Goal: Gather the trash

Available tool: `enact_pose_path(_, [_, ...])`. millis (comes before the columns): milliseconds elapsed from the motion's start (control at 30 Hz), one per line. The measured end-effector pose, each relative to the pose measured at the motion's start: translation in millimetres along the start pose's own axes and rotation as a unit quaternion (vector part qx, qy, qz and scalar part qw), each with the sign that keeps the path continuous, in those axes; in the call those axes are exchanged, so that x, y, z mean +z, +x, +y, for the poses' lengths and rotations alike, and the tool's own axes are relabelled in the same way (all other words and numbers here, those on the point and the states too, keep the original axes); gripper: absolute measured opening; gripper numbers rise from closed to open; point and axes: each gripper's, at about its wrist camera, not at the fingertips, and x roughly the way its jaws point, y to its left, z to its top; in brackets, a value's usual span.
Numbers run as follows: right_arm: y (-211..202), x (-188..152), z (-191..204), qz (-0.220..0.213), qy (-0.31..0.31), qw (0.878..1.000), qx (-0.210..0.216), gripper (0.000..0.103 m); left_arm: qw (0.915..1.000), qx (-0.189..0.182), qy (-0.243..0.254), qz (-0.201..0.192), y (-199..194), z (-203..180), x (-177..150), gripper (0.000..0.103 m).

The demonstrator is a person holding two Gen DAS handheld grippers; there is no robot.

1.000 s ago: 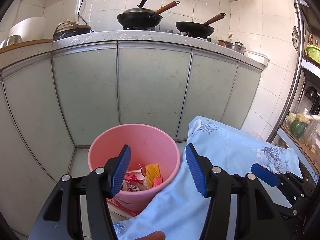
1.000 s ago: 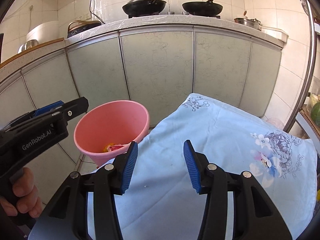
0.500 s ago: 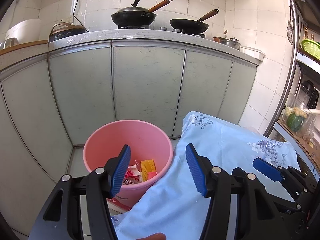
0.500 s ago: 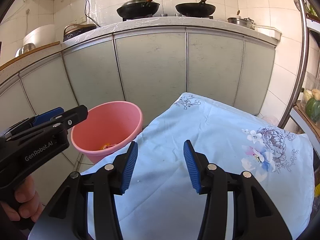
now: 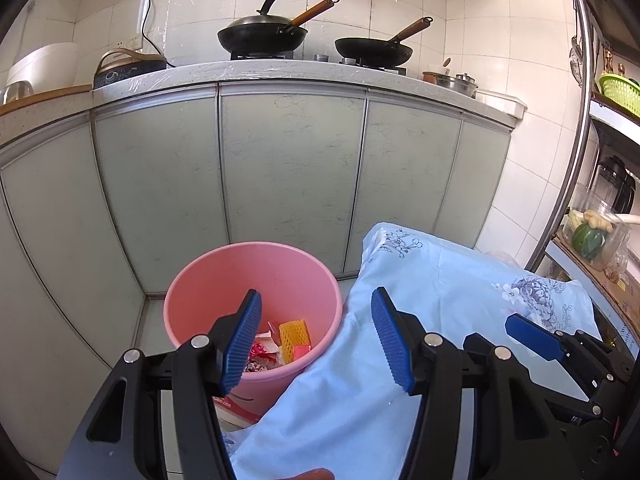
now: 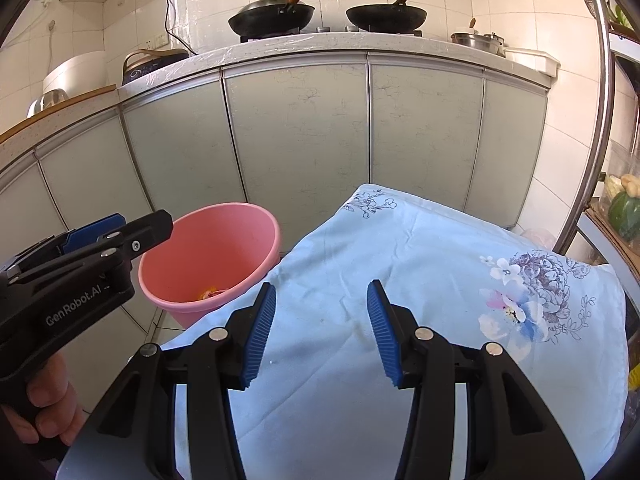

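At the bottom of the left wrist view, the left gripper stood released, its blue pads well apart and nothing between them. At the bottom of the right wrist view, the right gripper was likewise released and empty, its pads spread over the cloth.

Each view caught the other tool. The right gripper showed at the lower right of the left view, edge-on. The left gripper reached in from the left edge of the right view, with the hand on its grip at the lower left; only that view showed the hand.

Just beyond the left pads, in the lower middle of the frame, the bin stood on the floor beside the cloth. The left view looked down into it: the trash lay at the bottom, a yellow mesh piece among red and white wrappers. The right view, with the bin at middle left, showed only a sliver of that trash over the cloth's edge. The cloth's large flower print was plainer in the right view.

Behind, across the middle of both frames, ran the cabinets. On the counter at the top sat two woks, with a rice cooker at upper left. A shelf with vegetables filled the right edge.
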Motion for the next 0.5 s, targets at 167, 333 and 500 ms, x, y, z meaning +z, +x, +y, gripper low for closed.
enact_pose_path(167, [-0.4, 0.3, 0.1, -0.001, 0.001, 1.0, -0.001, 0.048, 1.0, -0.002, 0.001, 0.001, 0.0, -0.7, -0.1, 0.056])
enact_pose_path(333, [-0.4, 0.5, -0.1, -0.001, 0.0, 1.0, 0.0, 0.048, 1.0, -0.003, 0.001, 0.001, 0.6, -0.1, 0.2, 0.056])
enact_pose_path(500, [-0.3, 0.4, -0.1, -0.001, 0.0, 1.0, 0.0, 0.048, 1.0, -0.003, 0.0, 0.003, 1.5, 0.4, 0.3, 0.056])
